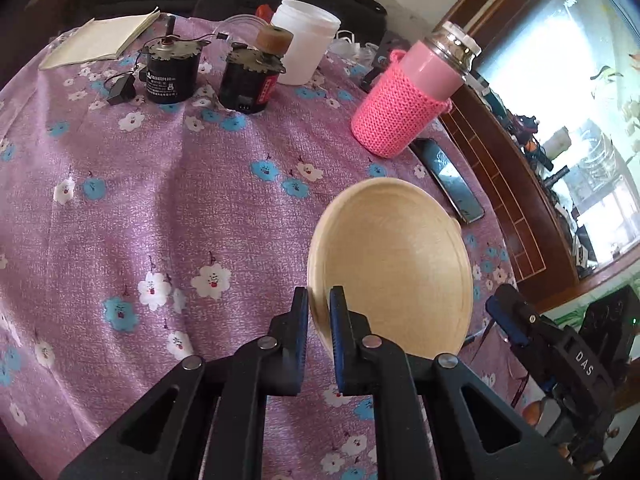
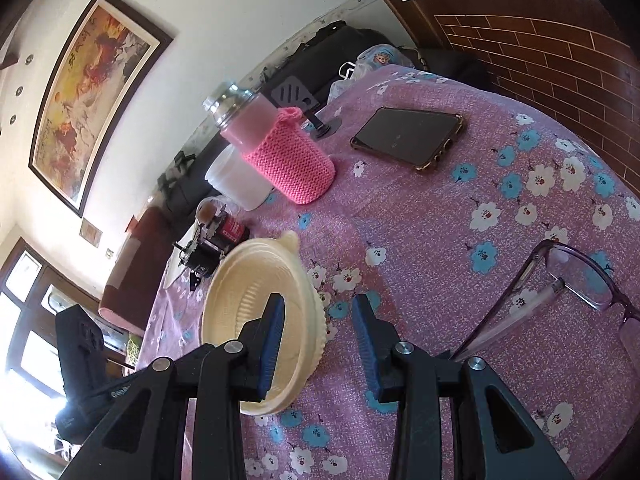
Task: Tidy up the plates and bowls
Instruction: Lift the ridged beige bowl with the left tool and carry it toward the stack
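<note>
Bowl [image 1: 390,264] sits lower right on the flowered cloth [image 1: 160,208], its near rim pinched tight by the left tongs [image 1: 319,304]. Right tongs [image 2: 318,312] hover partly open, empty. Thin rim grip: lifting could tip it loose toward the phone [image 1: 448,180].

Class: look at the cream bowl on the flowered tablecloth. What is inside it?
The cream bowl looks empty in both views: only bare inner surface shows. The left hand-held gripper pinches its near rim, hiding a small patch there; a finger of the right hand-held gripper covers part too.
</note>
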A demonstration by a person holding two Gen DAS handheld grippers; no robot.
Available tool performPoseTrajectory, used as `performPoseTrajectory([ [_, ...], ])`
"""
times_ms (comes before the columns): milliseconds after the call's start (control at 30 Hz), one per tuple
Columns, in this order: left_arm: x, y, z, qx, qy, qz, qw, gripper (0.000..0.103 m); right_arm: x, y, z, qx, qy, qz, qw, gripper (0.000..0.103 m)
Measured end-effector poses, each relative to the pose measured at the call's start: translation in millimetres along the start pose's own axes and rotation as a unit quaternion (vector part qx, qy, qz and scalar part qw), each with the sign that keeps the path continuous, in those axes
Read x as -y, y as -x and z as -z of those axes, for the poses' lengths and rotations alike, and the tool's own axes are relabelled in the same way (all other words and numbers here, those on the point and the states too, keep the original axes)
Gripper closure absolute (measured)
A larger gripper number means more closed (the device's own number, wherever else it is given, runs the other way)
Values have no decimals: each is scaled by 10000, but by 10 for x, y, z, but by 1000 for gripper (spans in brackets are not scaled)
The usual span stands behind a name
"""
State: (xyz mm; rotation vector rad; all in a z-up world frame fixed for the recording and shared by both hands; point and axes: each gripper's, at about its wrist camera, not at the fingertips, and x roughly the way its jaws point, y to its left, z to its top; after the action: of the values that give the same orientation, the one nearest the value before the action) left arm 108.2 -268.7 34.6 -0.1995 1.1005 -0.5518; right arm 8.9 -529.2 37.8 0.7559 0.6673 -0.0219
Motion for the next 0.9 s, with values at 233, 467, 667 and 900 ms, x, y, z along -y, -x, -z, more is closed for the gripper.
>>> performPoseTrajectory([
  [233,-3,24,96,185,-224,57,9996,61,-51,-161,41,-178,261,29,9995,66],
  [467,40,52,170,465,-488,23,9977,54,-71,-362,58,-328,421,108,9985,75],
  [667,70,12,213,426,-594,57,9973,81,-166,-373,54,-176,736,145,9970,81],
  [900,-56,48,142,756,-514,-275,9954,81,-263,-350,296,-838,327,-218,9957,85],
])
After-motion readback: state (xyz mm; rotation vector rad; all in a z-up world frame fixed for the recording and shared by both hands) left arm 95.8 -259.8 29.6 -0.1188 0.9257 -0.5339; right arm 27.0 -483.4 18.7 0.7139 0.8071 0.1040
